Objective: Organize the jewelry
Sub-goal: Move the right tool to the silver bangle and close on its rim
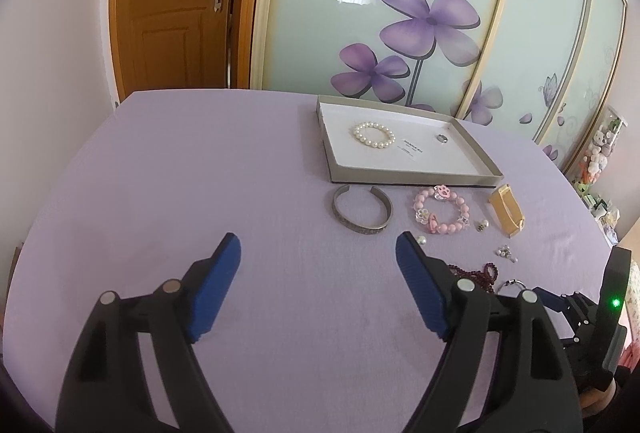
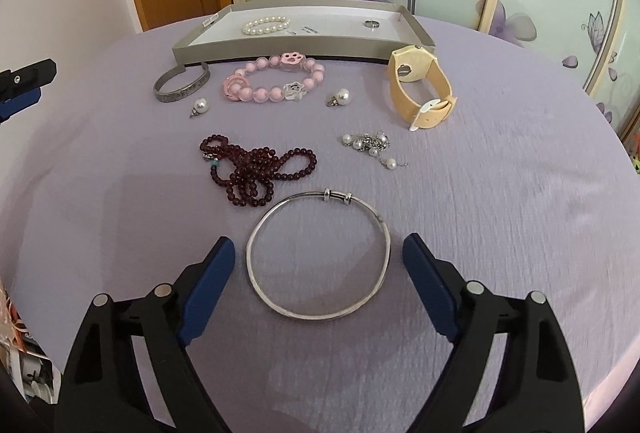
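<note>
My right claw stands wide open with its blue pads on either side of a thin silver bangle that lies flat on the lilac-covered counter; the pads are just beside the ring's rim but not pressing on it, so I have hold of nothing. Just beyond the bangle, to the left, sits a tangled string of dark red beads, and to the right a small heap of silver chain with pearls. Farther out there is a row: a grey open cuff bracelet, a loose pearl earring, a pink bead bracelet with a paw charm, a second pearl earring and a cream-strapped watch standing on its edge. Behind them lies the shallow grey box lid with a white floor, already holding a white pearl bracelet and a small silver ring, well apart from each other. My left claw also gapes wide with nothing between its pads, hanging over a bare stretch of the counter, left of the jewelry. Past the counter are a wooden door and a sliding wardrobe panel with purple flowers.
</note>
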### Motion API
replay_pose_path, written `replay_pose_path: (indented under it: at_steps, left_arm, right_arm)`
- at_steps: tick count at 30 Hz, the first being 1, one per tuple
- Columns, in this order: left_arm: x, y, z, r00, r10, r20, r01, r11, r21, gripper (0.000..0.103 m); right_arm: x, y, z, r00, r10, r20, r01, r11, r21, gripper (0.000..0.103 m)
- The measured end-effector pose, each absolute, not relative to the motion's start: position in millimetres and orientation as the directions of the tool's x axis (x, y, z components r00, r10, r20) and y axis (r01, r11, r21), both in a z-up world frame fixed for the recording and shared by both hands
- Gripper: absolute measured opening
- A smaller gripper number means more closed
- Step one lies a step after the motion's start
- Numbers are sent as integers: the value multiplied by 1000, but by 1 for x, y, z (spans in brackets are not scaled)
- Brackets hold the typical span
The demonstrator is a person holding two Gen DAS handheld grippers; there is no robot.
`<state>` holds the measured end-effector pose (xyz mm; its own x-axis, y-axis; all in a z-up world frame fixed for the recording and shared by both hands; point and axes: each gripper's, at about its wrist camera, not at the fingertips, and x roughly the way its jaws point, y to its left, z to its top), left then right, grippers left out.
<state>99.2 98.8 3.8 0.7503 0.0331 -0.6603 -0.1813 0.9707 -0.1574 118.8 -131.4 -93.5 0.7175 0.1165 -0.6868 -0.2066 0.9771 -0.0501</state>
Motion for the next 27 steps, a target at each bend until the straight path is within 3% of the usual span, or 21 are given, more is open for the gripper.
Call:
replay_pose_path:
  at_steps: [5, 7, 27]
  left_arm:
    - [101, 99, 2, 747, 28, -665, -180, 970, -161, 80]
    - [101, 98, 1, 745, 26, -667, -179, 970, -162, 80]
    - [109, 69, -15, 719, -38, -694, -110, 980, -168, 80]
  right_arm:
    - [121, -131, -93, 718, 115, -686, -205, 977, -52, 85]
    - [121, -132, -92, 724, 118, -680, -208, 977, -52, 75]
    - [120, -161, -91, 738, 84, -669, -143, 989, -33, 74]
